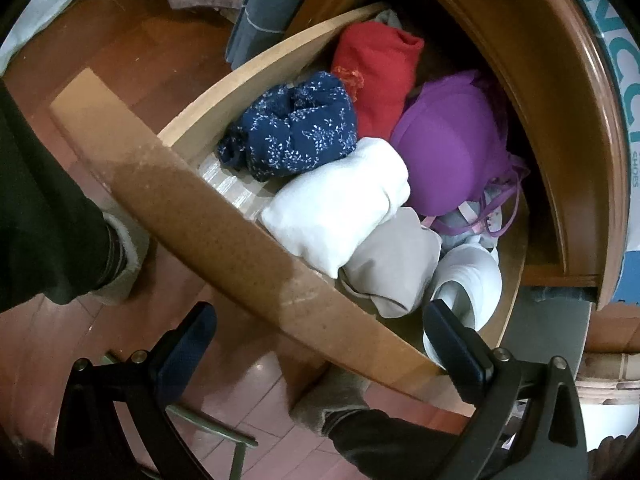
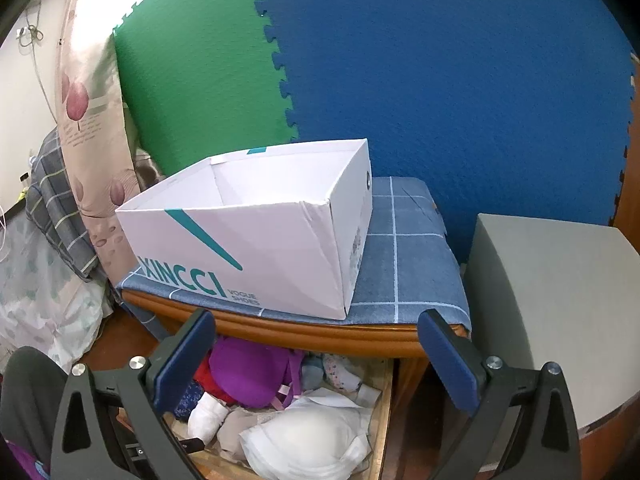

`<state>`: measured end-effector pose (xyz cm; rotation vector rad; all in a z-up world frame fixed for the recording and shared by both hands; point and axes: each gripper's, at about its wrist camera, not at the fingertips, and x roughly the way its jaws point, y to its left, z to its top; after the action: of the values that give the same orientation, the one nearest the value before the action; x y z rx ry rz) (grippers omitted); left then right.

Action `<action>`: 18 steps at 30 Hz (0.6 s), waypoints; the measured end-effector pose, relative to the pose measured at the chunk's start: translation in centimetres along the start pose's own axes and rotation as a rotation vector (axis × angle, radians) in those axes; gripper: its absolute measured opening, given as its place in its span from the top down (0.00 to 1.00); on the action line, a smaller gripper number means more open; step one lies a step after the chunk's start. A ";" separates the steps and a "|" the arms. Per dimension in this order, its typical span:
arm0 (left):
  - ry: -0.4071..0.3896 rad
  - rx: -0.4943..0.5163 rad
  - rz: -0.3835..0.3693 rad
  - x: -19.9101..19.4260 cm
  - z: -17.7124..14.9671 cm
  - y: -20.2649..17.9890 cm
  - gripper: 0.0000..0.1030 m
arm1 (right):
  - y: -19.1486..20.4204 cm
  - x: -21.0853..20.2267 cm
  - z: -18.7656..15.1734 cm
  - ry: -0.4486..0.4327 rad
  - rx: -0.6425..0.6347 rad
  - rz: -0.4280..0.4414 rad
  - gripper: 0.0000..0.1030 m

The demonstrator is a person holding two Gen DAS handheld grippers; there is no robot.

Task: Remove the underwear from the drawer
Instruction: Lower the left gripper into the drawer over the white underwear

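Observation:
The wooden drawer [image 1: 224, 220] stands pulled open and holds folded underwear: a navy floral piece [image 1: 296, 132], a red one [image 1: 380, 72], a white roll [image 1: 340, 208], a beige piece [image 1: 396, 268], a purple bra [image 1: 452, 148] and a white bra [image 1: 472, 280]. My left gripper [image 1: 320, 344] is open and empty, its fingers straddling the drawer's front panel. My right gripper [image 2: 316, 348] is open and empty above the drawer [image 2: 380, 432], over the purple bra [image 2: 248, 372] and the white bra [image 2: 308, 444].
An open white XINCCI shoe box [image 2: 256, 240] sits on a blue checked cloth [image 2: 408, 248] on top of the nightstand. A grey cabinet [image 2: 552, 300] stands to the right. Blue and green foam mats [image 2: 440, 80] cover the wall. My feet [image 1: 120, 256] are on the wooden floor.

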<state>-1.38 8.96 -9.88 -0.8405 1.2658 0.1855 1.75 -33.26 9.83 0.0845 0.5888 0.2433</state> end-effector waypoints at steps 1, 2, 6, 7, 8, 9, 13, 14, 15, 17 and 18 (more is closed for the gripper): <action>-0.001 -0.003 -0.001 0.0 0.0 0.0 0.00 | 0.0 0.0 0.0 0.000 0.001 0.000 0.00; -0.001 -0.005 -0.001 -0.1 0.0 0.0 0.00 | 0.0 -0.1 0.1 -0.001 0.004 0.002 0.00; -0.019 0.035 0.009 -0.1 0.2 -0.7 0.00 | -0.2 -0.3 0.1 -0.005 0.006 0.001 0.00; -0.038 0.067 0.027 -0.3 0.2 -1.1 0.00 | -0.2 -0.3 0.1 -0.005 0.006 0.001 0.00; -0.057 0.098 0.046 -0.6 0.1 -1.5 0.00 | -0.3 -0.4 0.1 -0.006 0.006 0.000 0.00; -0.079 0.131 0.067 -0.9 0.0 -1.9 0.00 | -0.3 -0.4 0.1 -0.007 0.006 0.000 0.00; -0.171 0.227 0.158 -2.9 -0.4 -3.0 0.01 | -0.8 -0.7 0.3 -0.012 0.023 -0.001 0.00; -0.183 0.253 0.171 -3.6 -0.5 -3.2 0.01 | -1.0 -0.8 0.3 -0.014 0.029 0.000 0.00; -0.194 0.273 0.179 -4.2 -0.8 -2.9 0.01 | -1.2 -0.9 0.3 -0.015 0.035 0.000 0.00; -0.206 0.307 0.188 -5.2 -1.1 -2.8 0.01 | -1.6 -1.0 0.4 -0.016 0.052 0.002 0.00; -0.210 0.335 0.193 -5.8 -1.3 -2.9 0.01 | -1.8 -1.1 0.4 -0.015 0.059 0.003 0.00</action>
<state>-2.64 7.94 -3.47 -0.3999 1.1390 0.2033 1.44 -35.30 10.46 0.1444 0.5807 0.2279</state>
